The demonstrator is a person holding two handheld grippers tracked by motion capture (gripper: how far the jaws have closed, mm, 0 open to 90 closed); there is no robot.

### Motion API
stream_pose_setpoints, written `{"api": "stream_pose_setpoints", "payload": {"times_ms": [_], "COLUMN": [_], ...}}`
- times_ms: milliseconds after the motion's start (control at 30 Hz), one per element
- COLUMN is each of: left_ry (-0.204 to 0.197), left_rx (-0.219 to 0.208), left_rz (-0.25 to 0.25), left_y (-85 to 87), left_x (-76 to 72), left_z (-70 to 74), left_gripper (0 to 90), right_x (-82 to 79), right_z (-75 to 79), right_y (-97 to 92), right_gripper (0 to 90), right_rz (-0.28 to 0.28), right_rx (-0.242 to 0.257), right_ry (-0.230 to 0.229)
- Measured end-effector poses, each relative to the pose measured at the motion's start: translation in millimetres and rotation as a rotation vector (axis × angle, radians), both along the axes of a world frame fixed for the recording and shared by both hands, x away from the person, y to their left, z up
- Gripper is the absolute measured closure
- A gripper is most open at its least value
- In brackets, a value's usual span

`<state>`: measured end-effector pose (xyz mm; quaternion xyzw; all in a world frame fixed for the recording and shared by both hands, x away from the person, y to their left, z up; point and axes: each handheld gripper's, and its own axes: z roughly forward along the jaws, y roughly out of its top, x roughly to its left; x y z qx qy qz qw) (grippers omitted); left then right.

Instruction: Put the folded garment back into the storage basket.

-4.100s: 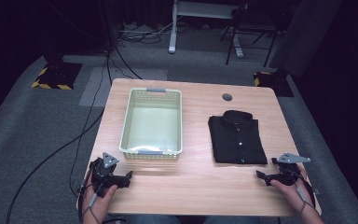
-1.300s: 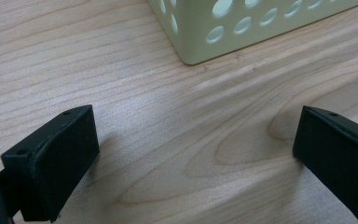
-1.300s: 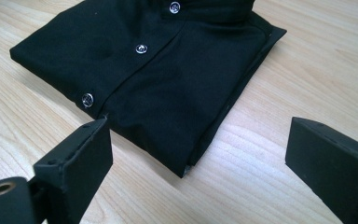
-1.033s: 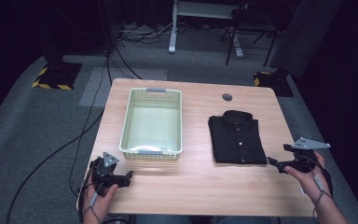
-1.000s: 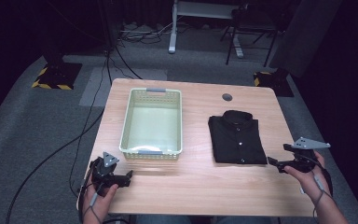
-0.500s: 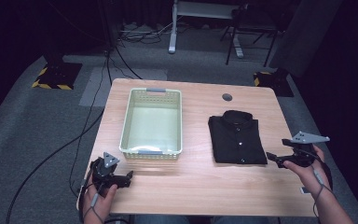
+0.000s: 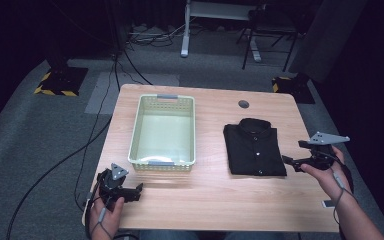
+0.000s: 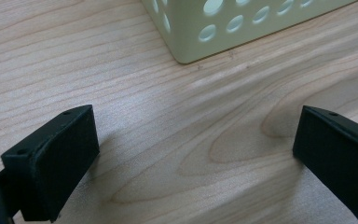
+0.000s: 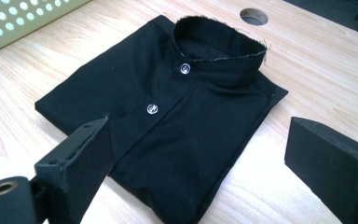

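The person's right hand [image 7: 325, 167] came in over the table's right edge, forearm slanting up from the near right corner, and held the right gripper [image 7: 292, 162] just beside the right side of the folded black shirt [image 7: 254, 148], jaws pointing left toward it. In the right gripper view its jaws stood wide apart with nothing between them, one over the shirt's [image 9: 168, 112] near edge, the other over bare wood.

The shirt lay flat on the right half of the table [image 7: 205, 200], its long axis running from the near edge to the far edge, collar toward the far edge and the buttoned front facing up.

The left hand [image 7: 105, 212] rested at the near left corner, holding the left gripper [image 7: 135, 192] low over the wood with its jaws pointing right along the near edge. Its jaws were spread wide and held nothing; the near corner of the pale green basket [image 8: 223, 28] lay just ahead of them.
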<state>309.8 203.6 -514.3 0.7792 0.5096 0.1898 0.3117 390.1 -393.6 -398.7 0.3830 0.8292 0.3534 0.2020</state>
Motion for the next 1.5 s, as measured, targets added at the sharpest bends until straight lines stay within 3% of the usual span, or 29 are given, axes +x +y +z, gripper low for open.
{"api": "stream_pose_setpoints", "payload": {"times_ms": [1500], "left_ry": [-0.001], "left_rx": [0.001], "left_rz": [0.000], "left_y": [-1.7], "left_x": [1.2], "left_z": [-0.1], "left_gripper": [0.3], "right_x": [49.7], "right_z": [20.3], "right_y": [36.0], "right_gripper": [8.2], "right_rz": [0.057], "right_rx": [0.001], "right_ry": [-0.010]}}
